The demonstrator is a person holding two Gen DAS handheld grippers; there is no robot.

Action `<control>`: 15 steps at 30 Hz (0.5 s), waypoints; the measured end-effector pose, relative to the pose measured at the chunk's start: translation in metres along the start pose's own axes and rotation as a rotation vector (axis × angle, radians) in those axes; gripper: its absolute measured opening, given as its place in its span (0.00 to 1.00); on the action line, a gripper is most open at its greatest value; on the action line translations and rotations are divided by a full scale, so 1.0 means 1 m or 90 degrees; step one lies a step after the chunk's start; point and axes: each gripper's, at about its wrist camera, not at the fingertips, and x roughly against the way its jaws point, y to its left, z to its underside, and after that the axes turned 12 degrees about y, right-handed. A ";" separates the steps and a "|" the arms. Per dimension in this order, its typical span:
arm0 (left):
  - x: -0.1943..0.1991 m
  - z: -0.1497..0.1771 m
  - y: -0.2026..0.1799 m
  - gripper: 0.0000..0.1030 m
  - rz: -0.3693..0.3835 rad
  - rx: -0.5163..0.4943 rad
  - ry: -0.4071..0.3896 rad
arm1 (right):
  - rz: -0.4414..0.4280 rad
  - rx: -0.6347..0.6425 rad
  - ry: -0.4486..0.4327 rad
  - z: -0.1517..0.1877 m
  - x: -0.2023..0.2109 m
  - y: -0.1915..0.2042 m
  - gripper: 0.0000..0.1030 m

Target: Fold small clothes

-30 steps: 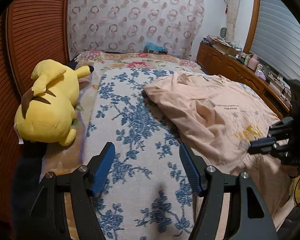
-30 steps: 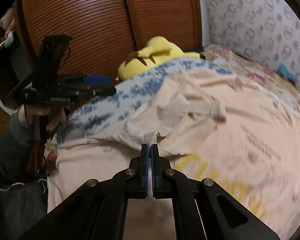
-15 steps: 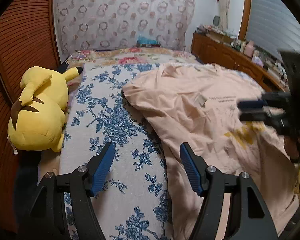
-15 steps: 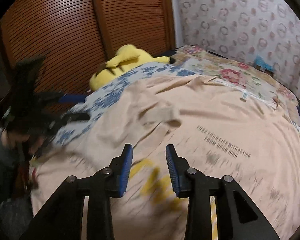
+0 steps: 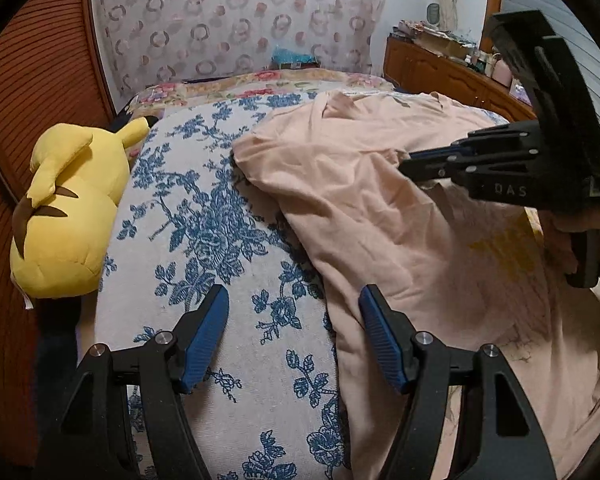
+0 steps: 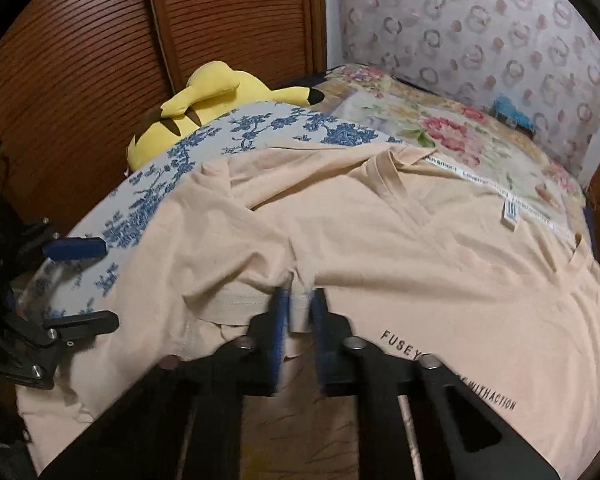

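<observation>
A peach T-shirt point(image 5: 380, 220) lies spread on the bed, collar towards the far end, printed text near my right gripper in the right wrist view point(image 6: 380, 240). My right gripper point(image 6: 300, 300) is closing on a bunched fold of the shirt's sleeve hem, and the cloth fills the narrow gap between its blue pads. From the left wrist view, the right gripper point(image 5: 404, 162) reaches in from the right, its tips together on that fold. My left gripper point(image 5: 293, 292) stands open with nothing in it, above the shirt's left edge and the bedspread; it also appears at the left point(image 6: 110, 282).
A blue-floral bedspread point(image 5: 204, 220) covers the bed's left half. A yellow plush toy point(image 5: 72, 208) lies by the slatted wooden doors point(image 6: 80, 60). A cluttered wooden sideboard point(image 5: 440, 68) runs along the right wall. A hand point(image 5: 588, 224) holds the right gripper's handle.
The right gripper, shut a second ago, opened, moved over the shirt and closed again on a sleeve fold. The shirt lies flatter. The left gripper stayed open and shifted a little.
</observation>
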 end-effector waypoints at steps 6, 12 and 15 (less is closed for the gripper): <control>-0.001 -0.001 0.000 0.73 0.000 -0.001 0.003 | 0.031 -0.003 -0.025 0.000 0.014 -0.015 0.02; -0.002 -0.001 -0.002 0.76 0.000 -0.004 0.005 | 0.056 -0.068 -0.039 0.000 0.019 -0.040 0.02; -0.002 -0.001 -0.003 0.77 0.001 -0.004 0.005 | 0.051 -0.072 -0.033 0.002 0.019 -0.038 0.07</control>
